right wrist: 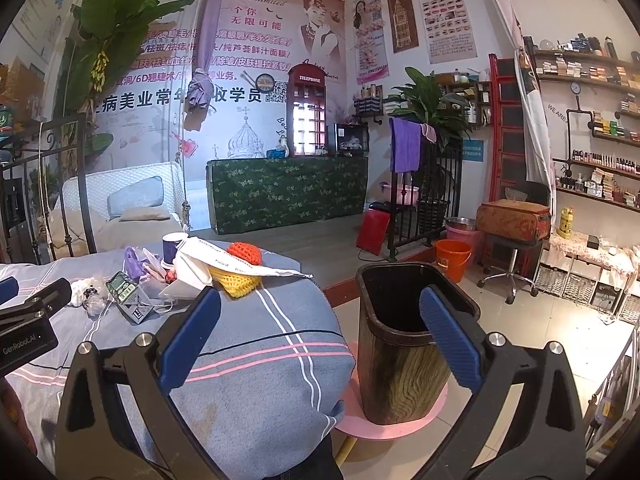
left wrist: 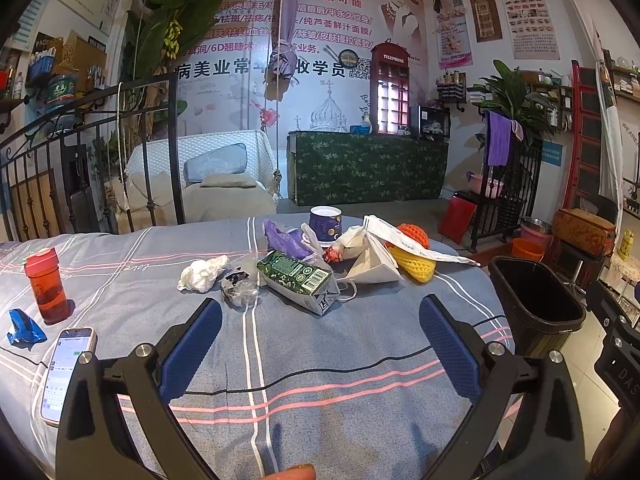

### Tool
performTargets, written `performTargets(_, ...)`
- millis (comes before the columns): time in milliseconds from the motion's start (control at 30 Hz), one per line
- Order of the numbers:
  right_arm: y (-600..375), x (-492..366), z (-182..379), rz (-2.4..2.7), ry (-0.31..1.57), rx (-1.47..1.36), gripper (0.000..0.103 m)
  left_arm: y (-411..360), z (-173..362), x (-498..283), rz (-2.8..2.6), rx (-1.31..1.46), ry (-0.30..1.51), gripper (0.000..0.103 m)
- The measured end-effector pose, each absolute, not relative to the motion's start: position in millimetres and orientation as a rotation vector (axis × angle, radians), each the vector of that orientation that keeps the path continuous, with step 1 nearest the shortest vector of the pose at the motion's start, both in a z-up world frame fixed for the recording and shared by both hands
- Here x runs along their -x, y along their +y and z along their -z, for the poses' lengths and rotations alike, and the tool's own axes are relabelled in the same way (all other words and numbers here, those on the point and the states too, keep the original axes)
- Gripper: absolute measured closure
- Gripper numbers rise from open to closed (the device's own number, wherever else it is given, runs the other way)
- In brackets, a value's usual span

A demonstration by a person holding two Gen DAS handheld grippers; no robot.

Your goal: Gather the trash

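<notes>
Trash lies in a heap on the grey striped bed cover (left wrist: 320,360): a green carton (left wrist: 298,276), a crumpled white tissue (left wrist: 202,274), a clear wrapper (left wrist: 238,286), a purple bag (left wrist: 286,238), a paper cup (left wrist: 326,222), white paper (left wrist: 374,258) and yellow and orange foam nets (left wrist: 414,264). My left gripper (left wrist: 320,344) hovers open short of the heap, empty. A dark wood-grain bin (right wrist: 400,344) stands on the floor beside the bed. My right gripper (right wrist: 320,340) is open and empty over the bed edge, its right finger in front of the bin.
A red bottle (left wrist: 46,286), a blue wrapper (left wrist: 24,328) and a phone (left wrist: 68,372) lie at the left of the bed. A black cable (left wrist: 360,372) crosses the cover. An orange bucket (right wrist: 452,258) and a stool (right wrist: 510,276) stand on the tiled floor.
</notes>
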State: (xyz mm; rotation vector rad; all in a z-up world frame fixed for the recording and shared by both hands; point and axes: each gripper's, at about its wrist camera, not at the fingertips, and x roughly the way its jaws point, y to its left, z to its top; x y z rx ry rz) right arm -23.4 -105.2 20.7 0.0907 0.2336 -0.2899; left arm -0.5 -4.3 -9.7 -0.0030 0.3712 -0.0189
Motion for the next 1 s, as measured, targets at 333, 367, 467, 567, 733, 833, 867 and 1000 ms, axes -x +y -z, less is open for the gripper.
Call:
performTargets(333,-105.8,22.3,-19.8,0.293,0.240,-0.093,0.005,-4.4,9.1,0.1,0.018,0.003,0.373,0.005)
performTargets(367,-105.9,22.3,-19.7,0.293,0.241,-0.092,0.005,-4.5,8.4,0.2,0.018,0.003,0.372,0.005)
performTargets(467,-105.9,22.3,-19.6,0.294,0.242,-0.093,0.005,-4.8,10.8,0.0,0.018,0.003,0.372,0.005)
performTargets(567,-105.3,22.4,-19.2,0.295,0.243,-0.092,0.005,-4.8,9.3,0.1,0.018,0.002,0.373,0.005)
performTargets(733,-105.2,21.4,-18.3,0.296,0.246,-0.091,0.005,-4.9,9.4,0.1,0.018,0.003,0.373,0.005)
performTargets(833,-105.2,21.4,-18.0,0.295,0.246,-0.091,0.005,-5.0,11.5,0.5,0.018,0.004,0.373,0.005)
performTargets(867,-105.0,21.3,-18.1,0.296,0.246,-0.090,0.005,-5.1,12.2,0.8,0.018,0.004,0.373,0.005)
performTargets(1000,-105.1,20.9,-17.7,0.297,0.246,-0.087,0.005,-5.5,11.3,0.2,0.018,0.004,0.374,0.005)
